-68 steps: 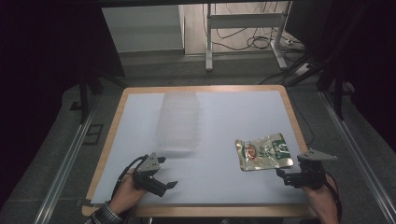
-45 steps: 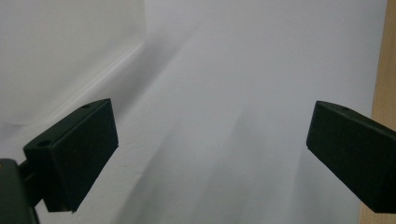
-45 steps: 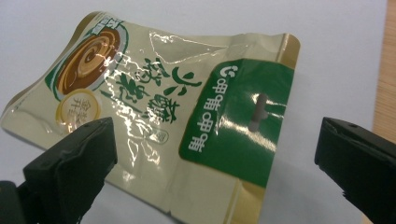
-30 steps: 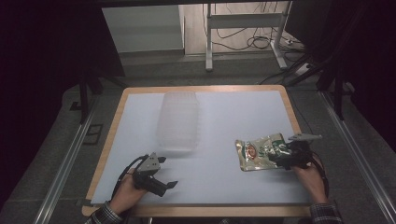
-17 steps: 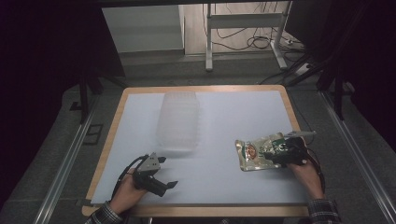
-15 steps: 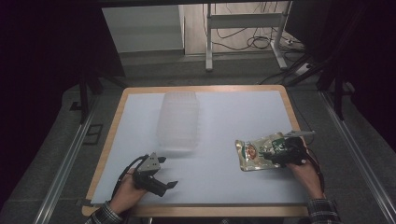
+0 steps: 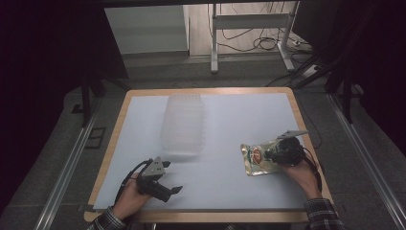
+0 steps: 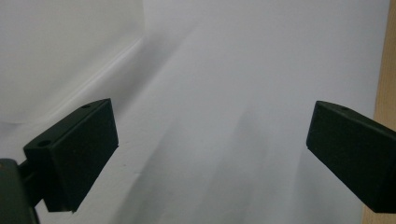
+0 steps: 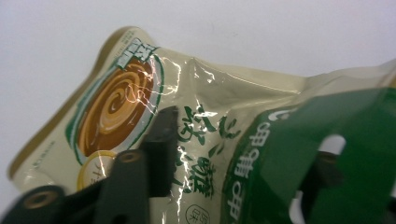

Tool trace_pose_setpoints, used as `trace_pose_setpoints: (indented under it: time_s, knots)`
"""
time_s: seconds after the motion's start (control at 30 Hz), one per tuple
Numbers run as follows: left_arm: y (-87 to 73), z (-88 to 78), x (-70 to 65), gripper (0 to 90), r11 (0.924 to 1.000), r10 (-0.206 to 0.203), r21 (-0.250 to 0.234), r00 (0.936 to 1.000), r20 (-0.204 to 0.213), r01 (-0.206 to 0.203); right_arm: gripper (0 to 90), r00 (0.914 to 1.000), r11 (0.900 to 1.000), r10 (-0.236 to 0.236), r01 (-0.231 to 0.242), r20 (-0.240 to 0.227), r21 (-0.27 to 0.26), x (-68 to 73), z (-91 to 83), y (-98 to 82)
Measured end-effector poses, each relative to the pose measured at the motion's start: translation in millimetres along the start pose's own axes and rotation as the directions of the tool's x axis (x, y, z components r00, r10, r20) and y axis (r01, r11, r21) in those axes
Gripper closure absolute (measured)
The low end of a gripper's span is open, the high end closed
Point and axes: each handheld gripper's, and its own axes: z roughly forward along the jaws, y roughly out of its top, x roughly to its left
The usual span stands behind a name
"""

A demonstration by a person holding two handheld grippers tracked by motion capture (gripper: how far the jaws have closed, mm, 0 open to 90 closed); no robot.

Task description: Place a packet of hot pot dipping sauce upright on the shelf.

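the glossy cream and green foil snack pouch [image 7: 261,157], printed with a brown swirl picture, lies flat on the white sheet that covers the wooden-edged table [image 7: 230,124], near the table's right side and a little toward the person. the right gripper [image 7: 275,154] is down on the pouch's right end; in the right gripper view the pouch [image 9: 154,116] fills the frame, with one black jaw lying against its cream face and the other jaw partly seen through a cut-out in the green end, so the jaws appear to straddle the pouch's edge. whether they are already pinched tight on the film i cannot tell, since the pouch shows no lift or fold. the left gripper [image 7: 165,189] rests low at the near left of the table in the person's hand, well apart from the pouch, its jaws spread wide with nothing between them, and in the left gripper view those jaws frame bare white sheet. the clear, ribbed plastic tray-like container [image 7: 183,124] stands near the middle-left of the table, apart from both grippers, and looks empty as far as its see-through walls allow. by my reading the work is at an early stage: the reach to the pouch is done and the grasp is being made or just made, while lifting the pouch and carrying it, likely to the container, is not yet done.
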Motion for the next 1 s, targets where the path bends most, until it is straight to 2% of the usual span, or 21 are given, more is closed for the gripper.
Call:
trace_pose_setpoints:
  time_s: [0.03, 0.1, 0.13, 0.17, 0.2, 0.23, 0.27, 0.4, 0.47, 0.63, 0.67, 0.83, 1.0]
  knots:
    - [0.0, 0.0, 0.0, 2.1, 1.0000, 0.000, 0.000, 1.0000, 0.000, 0.000, 60.2, 0.9996, 1.000, -0.026, 0.026, 0.011, 0.006, 2.3, 0.2, 1.5]
    - [0.0, -0.1, -0.1, 2.1, 1.0000, 0.001, 0.000, 1.0000, -0.002, -0.001, 63.5, 0.9991, 0.999, -0.037, 0.037, 0.018, 0.013, 4.0, 0.7, 2.6]
    - [0.0, -0.3, -0.2, 2.1, 1.0000, 0.001, -0.001, 1.0000, -0.004, -0.001, 76.7, 0.9993, 0.999, -0.015, 0.014, 0.033, 0.029, 3.7, 1.2, 4.3]
    - [0.0, -0.3, -0.2, 2.1, 1.0000, 0.001, -0.001, 1.0000, -0.004, -0.001, 76.7, 0.9993, 0.999, -0.015, 0.014, 0.033, 0.029, 3.7, 1.2, 4.3]
    - [0.1, -0.6, -0.1, 2.1, 1.0000, 0.001, -0.003, 1.0000, -0.007, -0.001, 85.1, 0.9997, 0.999, 0.012, -0.012, 0.020, 0.031, 2.2, -0.1, 4.8]
    - [0.1, -0.6, -0.1, 2.1, 1.0000, 0.001, -0.003, 1.0000, -0.007, -0.001, 85.1, 0.9997, 0.999, 0.012, -0.012, 0.020, 0.031, 2.2, -0.1, 4.8]
    - [0.2, -1.2, 0.0, 2.1, 1.0000, 0.000, -0.006, 1.0000, -0.009, 0.000, 88.7, 0.9995, 0.999, 0.032, -0.032, 0.004, 0.018, 1.6, -2.3, 4.9]
    - [0.4, -2.7, 0.5, 2.1, 0.9999, -0.001, -0.011, 0.9998, -0.019, 0.001, 89.0, 0.9986, 0.999, 0.050, -0.050, -0.017, 0.005, 0.7, -7.2, 5.5]
    - [0.6, -3.4, 0.5, 2.1, 0.9999, -0.002, -0.016, 0.9998, -0.022, 0.001, 89.0, 0.9992, 0.999, 0.034, -0.034, -0.019, 0.002, 1.9, -9.4, 5.8]
    - [0.5, -3.5, 0.6, 2.1, 0.9999, -0.002, -0.016, 0.9997, -0.024, 0.001, 89.1, 0.9984, 0.999, 0.037, -0.038, -0.042, -0.027, 1.9, -17.2, 9.9]
    - [0.3, -3.5, 0.8, 2.1, 0.9999, -0.002, -0.015, 0.9997, -0.025, 0.002, 89.2, 0.9974, 0.998, 0.040, -0.043, -0.060, -0.046, 2.3, -20.9, 13.3]
    - [-0.2, -3.5, 1.5, 2.0, 0.9998, -0.009, -0.018, 0.9996, -0.026, 0.008, 89.3, 0.9955, 0.997, 0.034, -0.040, -0.088, -0.061, 3.6, -26.7, 22.5]
    - [-0.3, -4.4, 2.5, 2.0, 0.9997, -0.009, -0.022, 0.9996, -0.026, 0.009, 89.4, 0.9929, 0.997, -0.005, -0.005, -0.119, -0.083, 10.9, -36.9, 37.4]
